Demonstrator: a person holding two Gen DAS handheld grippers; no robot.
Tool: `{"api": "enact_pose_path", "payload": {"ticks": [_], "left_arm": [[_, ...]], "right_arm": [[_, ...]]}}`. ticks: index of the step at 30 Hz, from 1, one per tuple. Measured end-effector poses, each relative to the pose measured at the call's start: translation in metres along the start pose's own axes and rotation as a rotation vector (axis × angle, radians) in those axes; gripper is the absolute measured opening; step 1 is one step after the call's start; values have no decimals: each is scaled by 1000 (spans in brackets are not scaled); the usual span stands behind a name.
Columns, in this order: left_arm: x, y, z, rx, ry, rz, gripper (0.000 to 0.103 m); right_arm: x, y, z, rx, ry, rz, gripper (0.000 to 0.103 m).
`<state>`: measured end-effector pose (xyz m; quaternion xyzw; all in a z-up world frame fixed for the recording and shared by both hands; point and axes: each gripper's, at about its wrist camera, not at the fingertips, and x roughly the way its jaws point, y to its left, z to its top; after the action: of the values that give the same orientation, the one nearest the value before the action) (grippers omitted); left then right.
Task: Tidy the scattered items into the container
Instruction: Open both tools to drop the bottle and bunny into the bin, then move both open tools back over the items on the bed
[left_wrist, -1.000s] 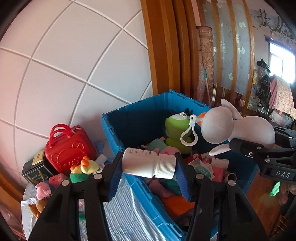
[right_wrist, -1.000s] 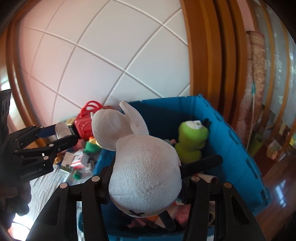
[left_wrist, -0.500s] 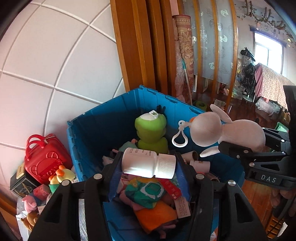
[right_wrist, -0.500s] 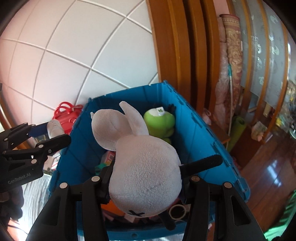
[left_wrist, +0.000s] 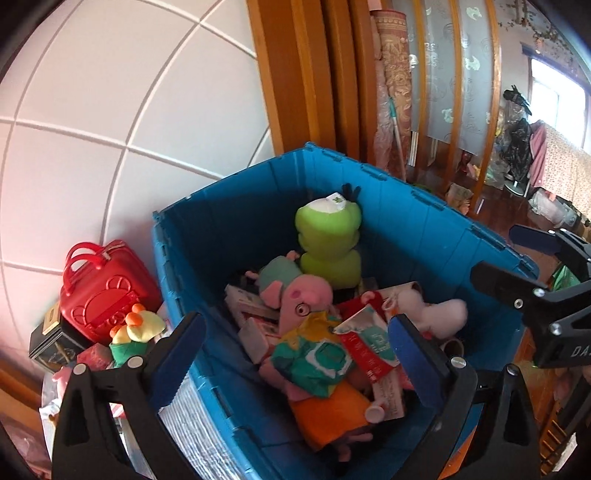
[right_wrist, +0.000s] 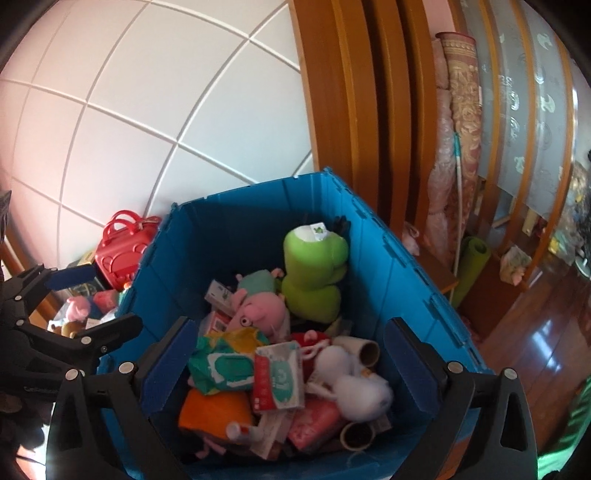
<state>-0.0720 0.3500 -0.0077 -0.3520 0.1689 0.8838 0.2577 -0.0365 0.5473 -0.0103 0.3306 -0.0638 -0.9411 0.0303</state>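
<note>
The blue crate (left_wrist: 229, 184) (right_wrist: 236, 206) holds a green frog plush (left_wrist: 328, 236) (right_wrist: 314, 266), a pink pig plush (left_wrist: 303, 295), wipe packs and boxes. The grey rabbit plush (right_wrist: 354, 384) (left_wrist: 436, 314) lies blurred on the pile at the crate's right side. A small white bottle (right_wrist: 242, 431) (left_wrist: 375, 410) rests low among the items by the near wall. My left gripper (left_wrist: 295, 350) hangs over the crate, its jaws opening with nothing between them. My right gripper (right_wrist: 290, 365) is beside it over the crate, its jaws also opening, with nothing between them.
Left of the crate sit a red toy case (left_wrist: 99, 288) (right_wrist: 122, 247), a yellow duck plush (left_wrist: 136, 328), a black box (left_wrist: 51, 339) and a small pink pig (right_wrist: 77, 306). A tiled white wall stands behind. Wooden door frames (right_wrist: 351, 110), a rolled carpet (right_wrist: 461, 110) and a green mat (right_wrist: 472, 266) are at the right.
Both grippers moved over the crate, then opened. The white bottle dropped out of the left gripper and the grey rabbit out of the right; both now lie in the crate.
</note>
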Motion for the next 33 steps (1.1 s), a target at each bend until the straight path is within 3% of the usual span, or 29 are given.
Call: {"api": "enact_pose_path", "payload": {"ticks": [7, 16, 26, 33], "left_arm": [[-9, 50, -32, -70, 30, 56, 100], [-36, 138, -103, -194, 84, 145, 100], [-55, 235, -185, -313, 140, 249, 100], [-50, 294, -234, -353, 184, 271, 100]], "right_arm": [[1, 54, 3, -63, -12, 73, 102], [12, 154, -2, -166, 8, 171, 102], [30, 274, -27, -264, 54, 254, 102], [58, 344, -52, -299, 100, 273, 102]]}}
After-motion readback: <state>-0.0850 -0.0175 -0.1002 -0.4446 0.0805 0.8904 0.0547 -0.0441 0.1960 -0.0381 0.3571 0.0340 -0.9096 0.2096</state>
